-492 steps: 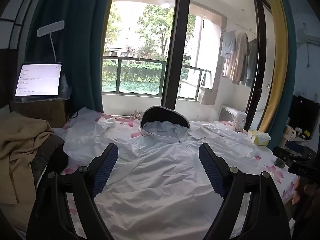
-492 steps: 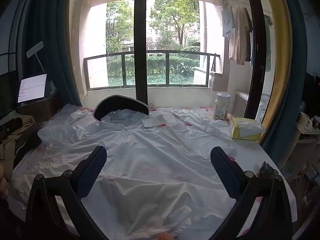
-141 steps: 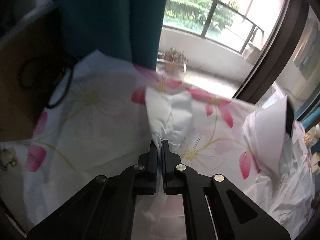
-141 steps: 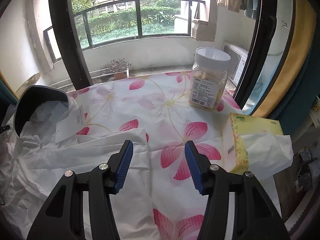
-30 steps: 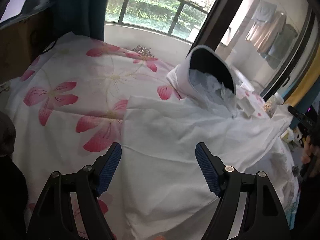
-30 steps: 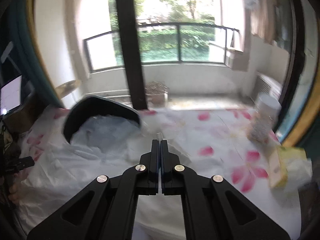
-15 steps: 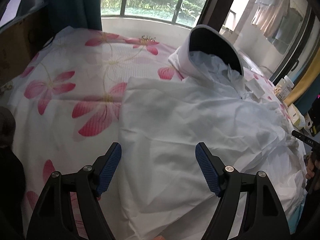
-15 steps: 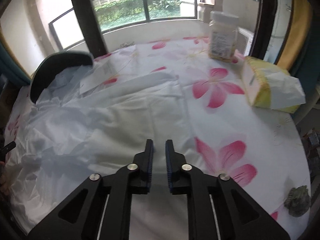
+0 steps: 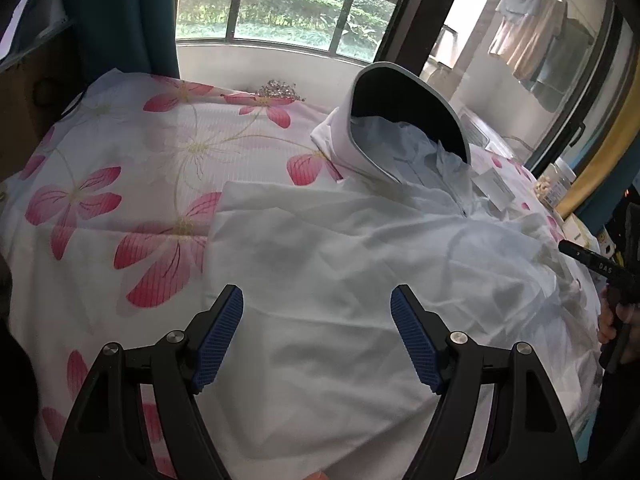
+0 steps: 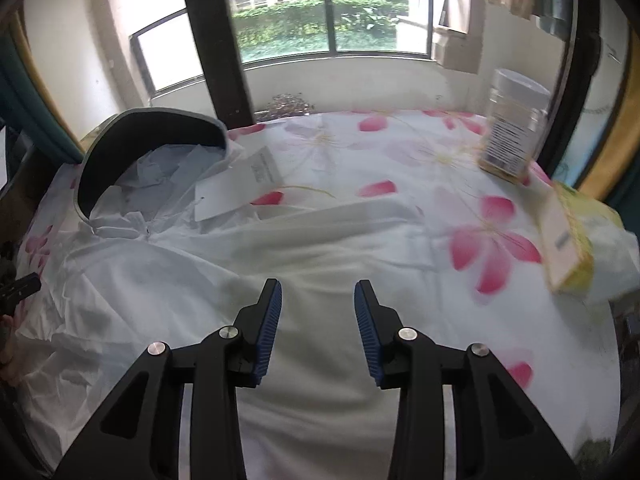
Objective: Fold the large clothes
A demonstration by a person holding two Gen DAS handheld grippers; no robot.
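A large white hooded jacket lies on the floral sheet with both sleeves folded in over the body. Its hood with a dark brim stands up at the far end. It also shows in the right wrist view, with a white paper tag near the collar. My left gripper is open and empty above the jacket's left side. My right gripper is open and empty above the jacket's right side.
The pink-flowered sheet covers the surface. A plastic jar and a yellow tissue pack sit at the right edge. A window and balcony railing lie behind. A teal curtain hangs at far left.
My right gripper has opened and let go of the right sleeve, which now lies folded across the jacket. My left gripper stays open and has moved little.
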